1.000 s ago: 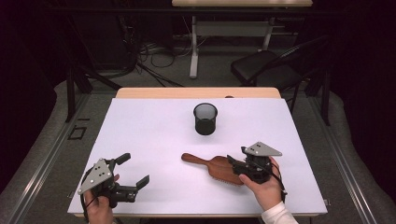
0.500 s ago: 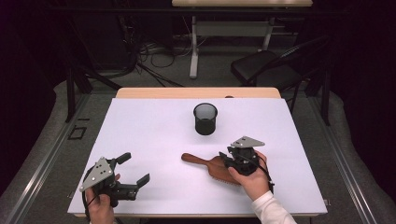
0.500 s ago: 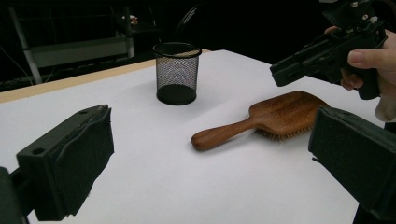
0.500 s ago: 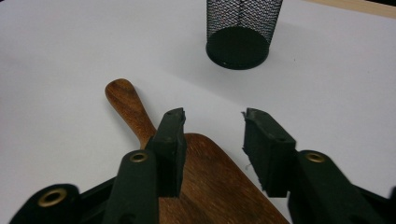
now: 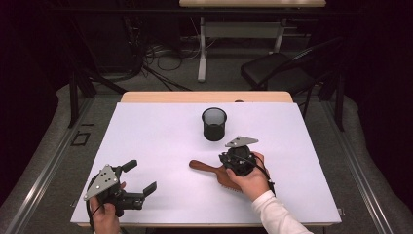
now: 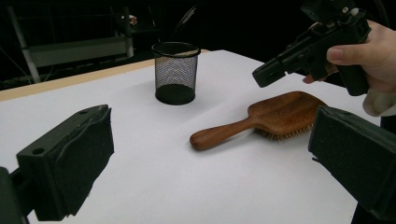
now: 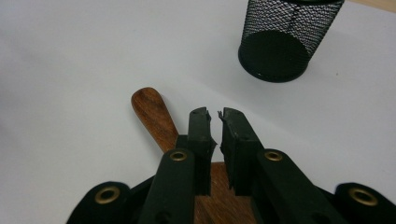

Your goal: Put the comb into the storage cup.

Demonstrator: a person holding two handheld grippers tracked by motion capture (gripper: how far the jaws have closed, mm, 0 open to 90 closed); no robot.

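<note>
A wooden hairbrush (image 5: 219, 173) lies flat on the white bench (image 5: 160, 131), bristles down, its handle pointing toward the person's left and its broad head partly under the right hand (image 5: 251, 178). The right hand-held gripper (image 5: 230, 158) hangs just above the brush where the handle meets the head; its jaws have just been closing and now stand nearly together, with a thin gap between the pads and nothing caught in it. In the right gripper view the two black jaws sit over the wood, the handle's rounded end (image 7: 149, 109) poking out ahead and to the left of them. A black mesh cup (image 5: 214, 124) stands upright farther back on the bench, near the brush but apart from it. The left hand-held gripper (image 5: 139, 178) rests low at the near left corner of the bench, well apart from the brush, its jaws spread wide and empty. In the left gripper view its pads frame the brush (image 6: 261, 119) and cup (image 6: 175, 72) ahead.
</note>
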